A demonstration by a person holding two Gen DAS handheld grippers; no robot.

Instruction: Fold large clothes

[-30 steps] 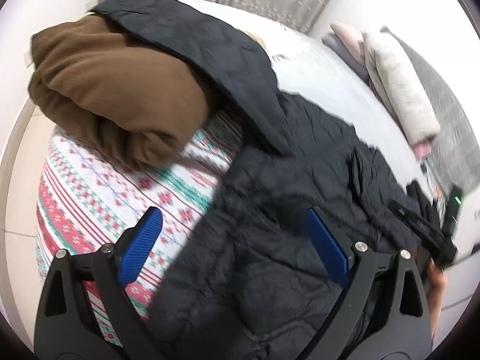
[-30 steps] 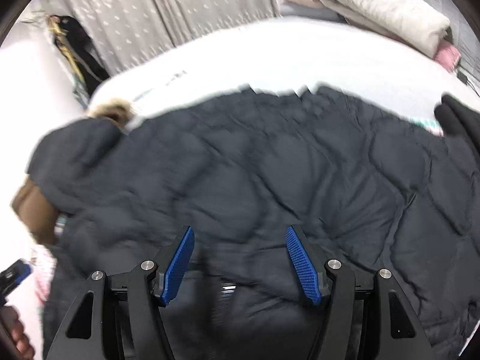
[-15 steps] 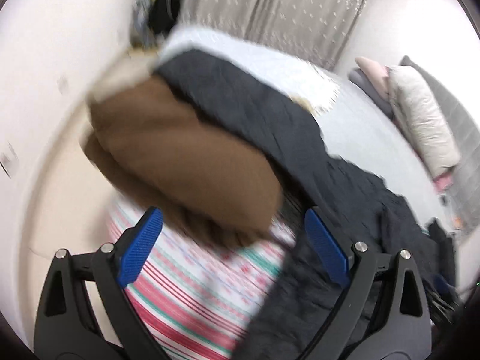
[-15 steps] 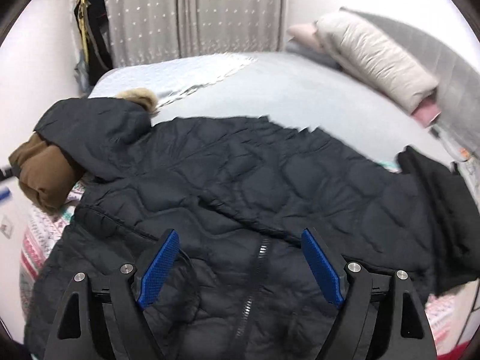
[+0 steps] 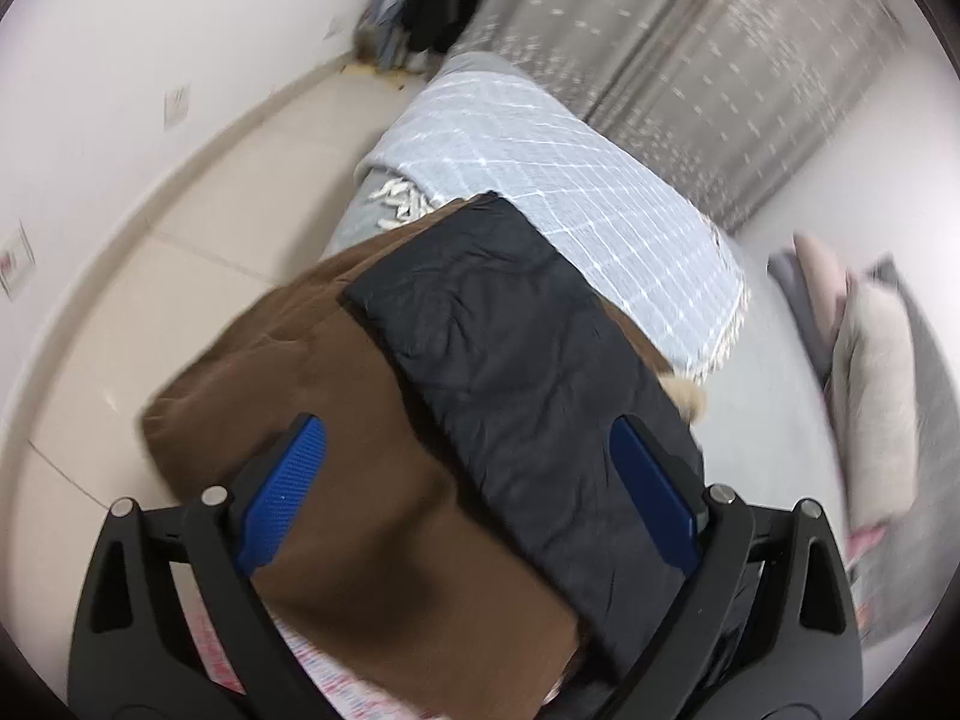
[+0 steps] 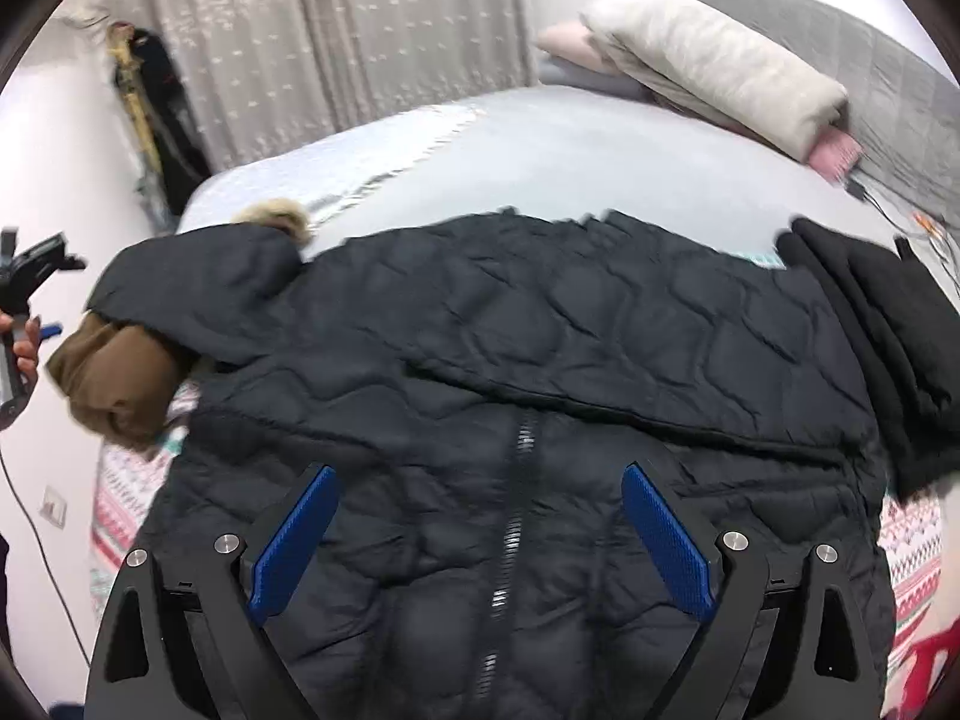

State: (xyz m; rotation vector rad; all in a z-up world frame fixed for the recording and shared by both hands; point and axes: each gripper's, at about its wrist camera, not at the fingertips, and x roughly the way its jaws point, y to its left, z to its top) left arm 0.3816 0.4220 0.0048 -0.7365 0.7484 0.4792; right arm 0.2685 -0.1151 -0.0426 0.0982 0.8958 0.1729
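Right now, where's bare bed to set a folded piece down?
Free: the grey sheet between the quilted black jacket, the pillows and the checked throw. Crowded: near side, jacket spread across, brown garment under its sleeve on one end, folded black clothing on the other.

jacket (image 6: pixel 540 360) on bed (image 6: pixel 600 150), sleeve (image 5: pixel 528 372) over folded blanket (image 5: pixel 312 420)
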